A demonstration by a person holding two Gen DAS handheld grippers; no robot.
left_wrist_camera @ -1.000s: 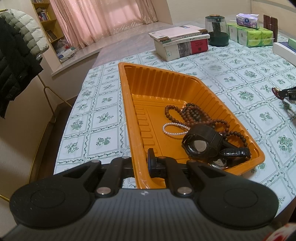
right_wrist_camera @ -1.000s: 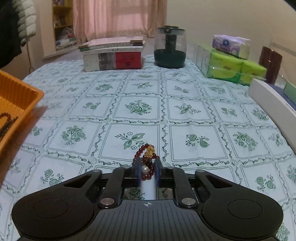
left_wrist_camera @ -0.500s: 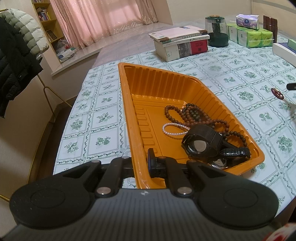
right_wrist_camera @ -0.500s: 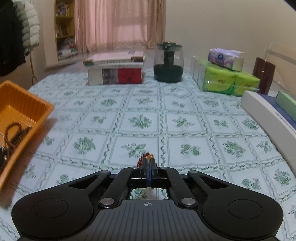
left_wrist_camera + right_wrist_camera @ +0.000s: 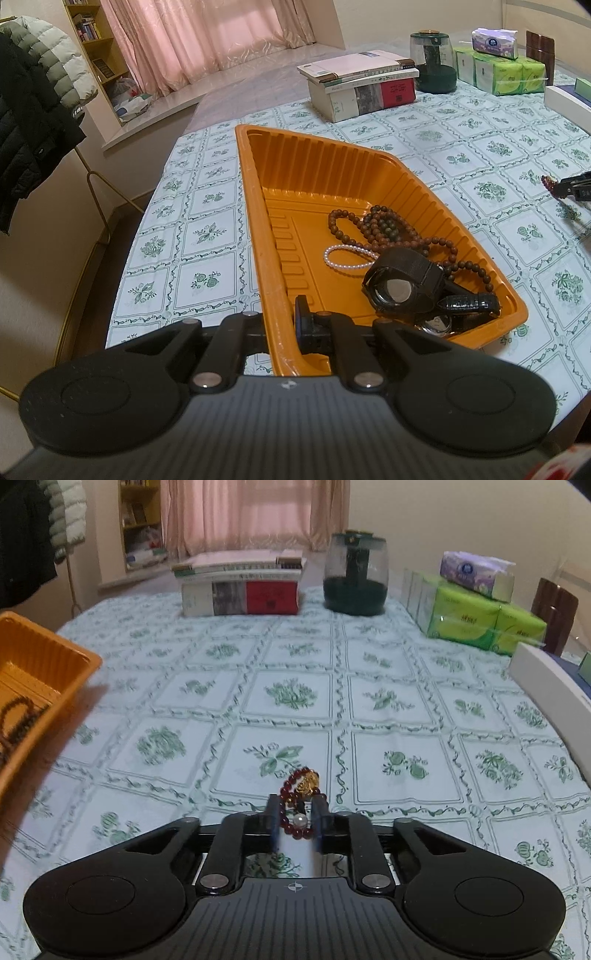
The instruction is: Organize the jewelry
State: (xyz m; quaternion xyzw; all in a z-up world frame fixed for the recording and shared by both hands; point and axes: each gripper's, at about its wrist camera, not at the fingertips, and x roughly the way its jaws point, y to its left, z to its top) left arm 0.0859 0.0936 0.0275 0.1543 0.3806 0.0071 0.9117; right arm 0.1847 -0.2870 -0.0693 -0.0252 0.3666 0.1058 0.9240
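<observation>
Red bead bracelet [image 5: 300,805] lies on tablecloth [image 5: 369,686], right of orange tray [image 5: 317,184], between right tongs [image 5: 297,821]; jaws opening, not pinching. Left tongs [image 5: 282,325] clamp tray's near rim. Bracelet light, floppy, beads slippery; best pinch across strand near gold charm.

The left wrist camera looks steeply down, close over the near corner of the orange tray [image 5: 255,236]. The right one sits low over the bench [image 5: 388,672], facing the book stack [image 5: 240,587]. Both share tray, books and, seemingly, the red bracelet [image 5: 301,805].
</observation>
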